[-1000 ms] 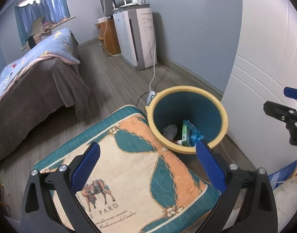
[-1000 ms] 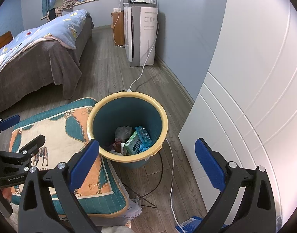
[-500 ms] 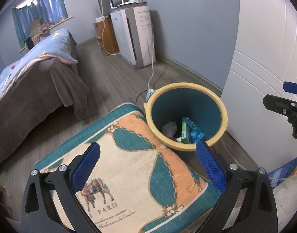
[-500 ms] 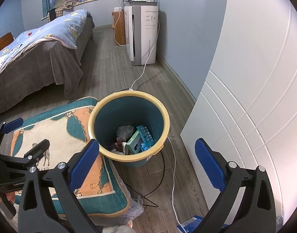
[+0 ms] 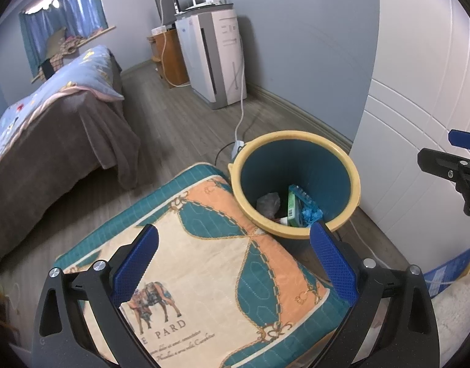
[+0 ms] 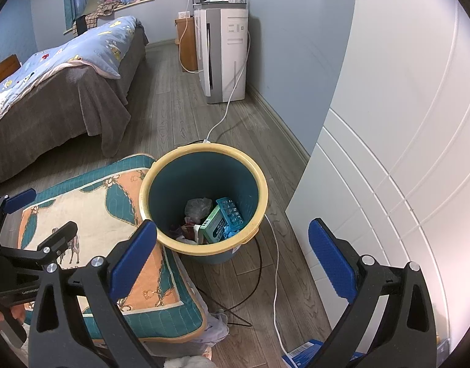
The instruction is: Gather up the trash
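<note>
Bedroom, grey plank floor (image 6: 179, 98). Bin (image 6: 262, 202) beside patterned cushion (image 5: 204, 276), near bed (image 6: 57, 92). Left gripper (image 5: 235, 254), right gripper (image 6: 232, 245): both spread wide, empty.

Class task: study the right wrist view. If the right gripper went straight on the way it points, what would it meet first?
Probably the trash bin: the open right gripper points down at its near rim and outer wall, nothing between. Depth is unclear, so it might pass onto the floor beside it.

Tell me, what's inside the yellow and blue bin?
Inside the bin you can see a green box, a blue plastic tray, a crumpled grey bag and some scraps. Whatever lies underneath them is covered.
</note>
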A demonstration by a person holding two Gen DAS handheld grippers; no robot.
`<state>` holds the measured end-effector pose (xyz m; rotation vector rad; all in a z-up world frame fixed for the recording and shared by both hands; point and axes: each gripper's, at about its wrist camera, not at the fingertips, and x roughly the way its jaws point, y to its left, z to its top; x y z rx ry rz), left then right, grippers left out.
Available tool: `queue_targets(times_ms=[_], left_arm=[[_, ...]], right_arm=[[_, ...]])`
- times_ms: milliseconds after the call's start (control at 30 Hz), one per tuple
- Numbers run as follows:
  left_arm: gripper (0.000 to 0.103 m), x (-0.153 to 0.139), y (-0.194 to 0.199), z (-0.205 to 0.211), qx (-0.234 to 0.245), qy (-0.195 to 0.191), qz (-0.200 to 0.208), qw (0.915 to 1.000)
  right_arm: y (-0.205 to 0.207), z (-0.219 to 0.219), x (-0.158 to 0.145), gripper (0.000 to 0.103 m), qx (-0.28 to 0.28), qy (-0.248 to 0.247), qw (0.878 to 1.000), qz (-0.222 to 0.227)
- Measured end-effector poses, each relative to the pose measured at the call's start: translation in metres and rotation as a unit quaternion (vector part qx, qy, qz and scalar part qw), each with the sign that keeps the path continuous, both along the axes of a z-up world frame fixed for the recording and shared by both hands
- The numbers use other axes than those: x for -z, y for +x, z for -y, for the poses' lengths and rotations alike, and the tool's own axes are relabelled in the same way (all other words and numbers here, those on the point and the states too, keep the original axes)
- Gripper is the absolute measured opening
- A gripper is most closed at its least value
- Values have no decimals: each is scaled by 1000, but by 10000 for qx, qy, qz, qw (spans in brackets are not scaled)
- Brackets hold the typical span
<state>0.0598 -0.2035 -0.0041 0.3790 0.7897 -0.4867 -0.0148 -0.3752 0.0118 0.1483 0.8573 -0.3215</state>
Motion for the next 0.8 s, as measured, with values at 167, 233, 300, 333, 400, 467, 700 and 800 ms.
queue_targets(times_ms=[167, 233, 300, 333, 400, 467, 700, 800], left_arm=[[98, 0, 0, 0, -1, 10, 2, 10000], [98, 1, 0, 0, 6, 16, 5, 10000], [98, 1, 0, 0, 12, 12, 7, 10000], [98, 0, -1, 1, 29, 4, 11, 10000], [98, 0, 0, 1, 112, 9, -5, 9999], [98, -1, -1, 1, 157, 30, 7, 9999], [98, 1, 1, 1, 162, 75, -117, 9998], [98, 0, 3, -1, 119, 17, -158, 9998]], right_arm=[[0, 0, 0, 97, 1, 6, 10000, 0], [0, 0, 0, 97, -3, 4, 10000, 0], [0, 0, 0, 97, -2, 4, 10000, 0], [0, 1, 0, 97, -2, 5, 10000, 0], [0, 0, 0, 97, -1, 9, 10000, -1], [0, 0, 0, 97, -2, 8, 10000, -2], [0, 1, 0, 97, -2, 13, 10000, -3], [0, 1, 0, 97, -3, 12, 10000, -2]])
